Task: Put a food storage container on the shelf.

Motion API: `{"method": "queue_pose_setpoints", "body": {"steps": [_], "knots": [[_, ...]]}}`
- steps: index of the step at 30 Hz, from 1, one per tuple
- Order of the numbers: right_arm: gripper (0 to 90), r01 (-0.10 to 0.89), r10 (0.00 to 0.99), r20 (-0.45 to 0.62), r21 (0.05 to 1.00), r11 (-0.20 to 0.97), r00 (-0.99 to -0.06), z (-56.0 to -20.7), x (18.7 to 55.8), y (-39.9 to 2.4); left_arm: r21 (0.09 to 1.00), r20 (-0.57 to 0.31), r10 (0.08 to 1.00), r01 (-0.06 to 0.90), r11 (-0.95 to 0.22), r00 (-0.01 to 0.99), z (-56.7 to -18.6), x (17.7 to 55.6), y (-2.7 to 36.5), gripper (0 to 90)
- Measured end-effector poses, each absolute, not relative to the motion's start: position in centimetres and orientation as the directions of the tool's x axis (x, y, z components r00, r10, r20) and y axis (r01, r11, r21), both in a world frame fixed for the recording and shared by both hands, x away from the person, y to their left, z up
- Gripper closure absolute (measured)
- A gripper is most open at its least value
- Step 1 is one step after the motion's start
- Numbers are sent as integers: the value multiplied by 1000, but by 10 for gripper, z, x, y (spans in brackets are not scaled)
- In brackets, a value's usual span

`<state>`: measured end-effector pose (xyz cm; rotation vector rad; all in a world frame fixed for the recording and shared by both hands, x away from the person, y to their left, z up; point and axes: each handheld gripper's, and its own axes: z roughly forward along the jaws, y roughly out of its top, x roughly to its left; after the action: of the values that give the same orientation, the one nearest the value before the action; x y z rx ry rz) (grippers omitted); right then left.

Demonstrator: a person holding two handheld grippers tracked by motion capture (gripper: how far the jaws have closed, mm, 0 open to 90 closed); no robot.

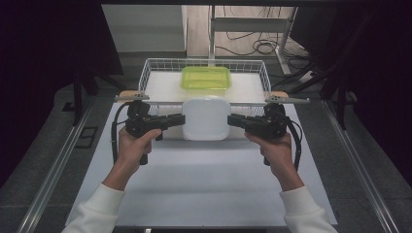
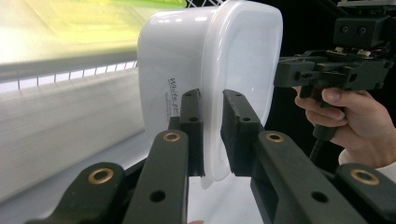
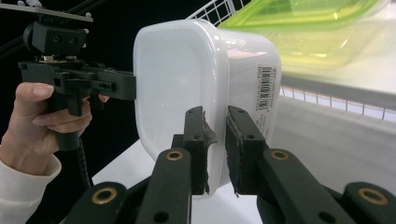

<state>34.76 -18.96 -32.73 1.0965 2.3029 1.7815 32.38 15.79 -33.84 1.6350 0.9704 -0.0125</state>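
We hold the white lidded container [image 1: 206, 118] above the white tabletop [image 1: 204, 179], left gripper [image 1: 179, 120] and right gripper [image 1: 232, 120] each clamped on its rim, wire basket [image 1: 160, 65] with green container [image 1: 206, 77] just behind, grey floor [image 1: 43, 160], cables [image 1: 262, 46], dark surroundings.

Fingers [image 3: 215, 149] pinch white container [image 3: 187, 79] rim.

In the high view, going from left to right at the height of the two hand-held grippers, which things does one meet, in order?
Left hand-held gripper → white container → right hand-held gripper. Each is clamped on one side rim of the container.
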Motion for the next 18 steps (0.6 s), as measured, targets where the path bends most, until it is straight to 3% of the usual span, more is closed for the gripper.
{"method": "queue_pose_setpoints", "body": {"steps": [18], "knots": [[782, 474, 548, 358, 877, 81, -756, -291, 371, -191, 818, -487, 556, 574, 22, 673, -304, 355, 157, 789]]}}
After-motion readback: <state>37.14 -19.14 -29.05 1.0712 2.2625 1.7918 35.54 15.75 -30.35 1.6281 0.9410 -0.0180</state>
